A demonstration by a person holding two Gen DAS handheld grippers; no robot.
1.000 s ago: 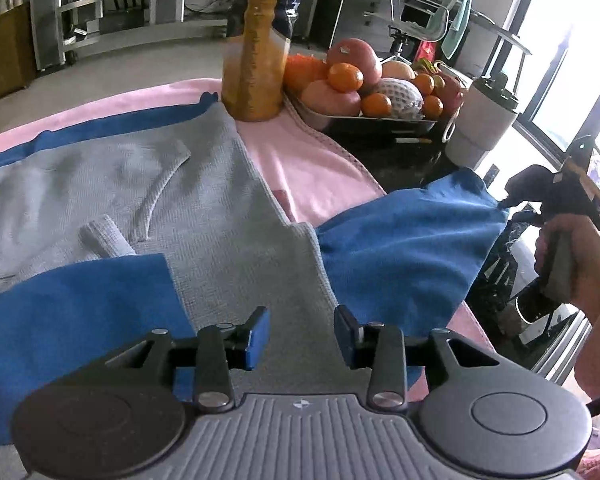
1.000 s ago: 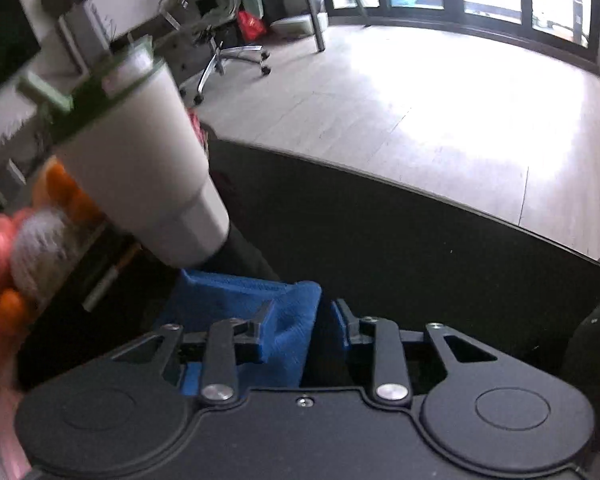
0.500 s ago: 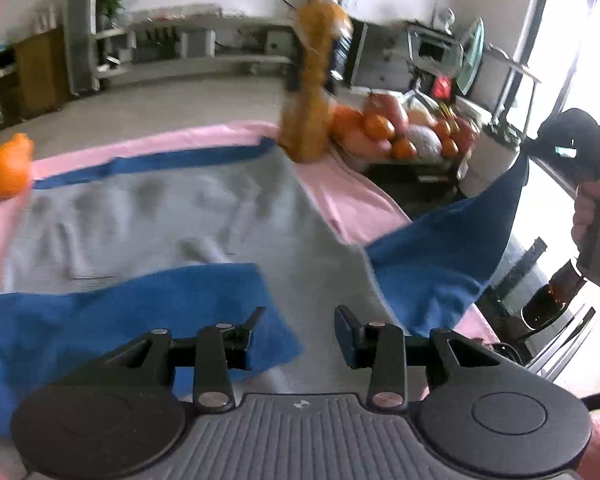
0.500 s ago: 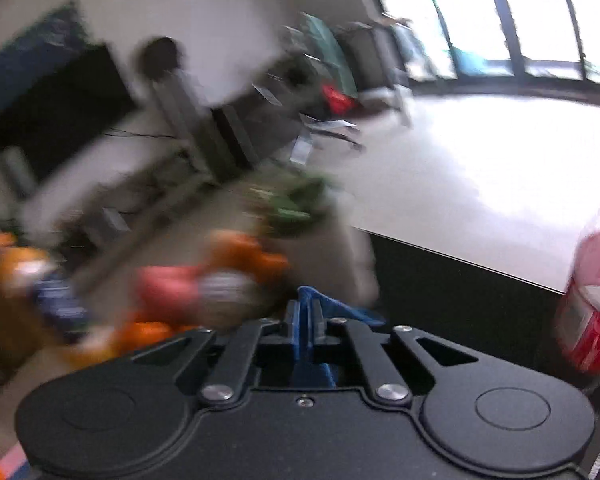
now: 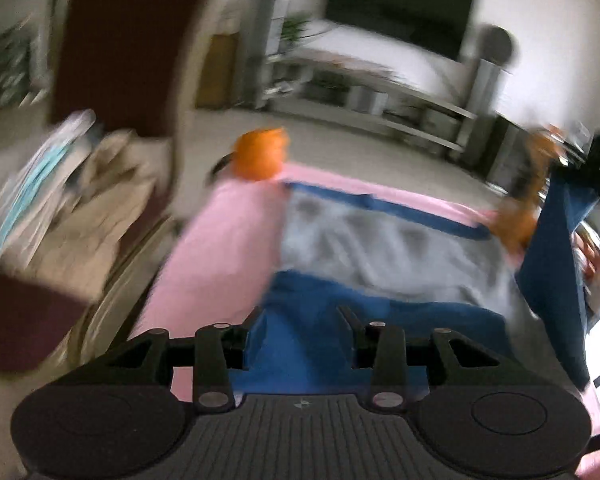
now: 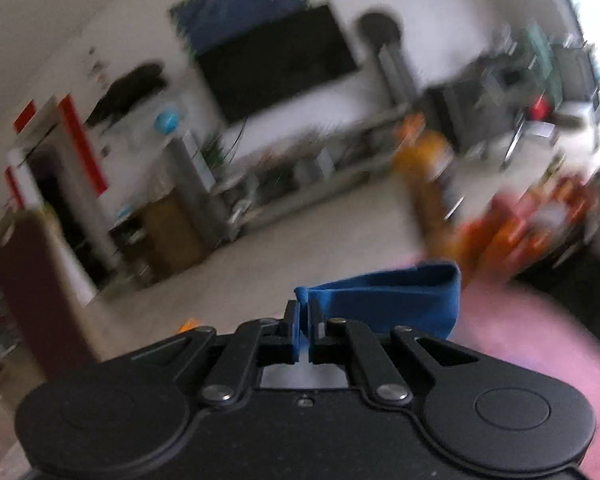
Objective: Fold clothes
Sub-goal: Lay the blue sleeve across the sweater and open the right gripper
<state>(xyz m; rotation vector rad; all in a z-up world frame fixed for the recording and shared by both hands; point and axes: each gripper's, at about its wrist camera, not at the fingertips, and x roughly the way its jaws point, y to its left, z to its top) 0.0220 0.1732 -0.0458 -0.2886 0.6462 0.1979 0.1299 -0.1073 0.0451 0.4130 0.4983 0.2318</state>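
Blue sleeve edge [image 6: 384, 300] was pinched tight in the right tool [image 6: 303, 322], lifted over the pink cover [image 6: 520, 320]. The left tool [image 5: 300, 316] hung open above the grey-and-blue top [image 5: 384, 248] lying flat.

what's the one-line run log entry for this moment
step: fold sleeve | right gripper: shut on blue sleeve, lifted | left gripper: open, empty, over garment | view: blurred
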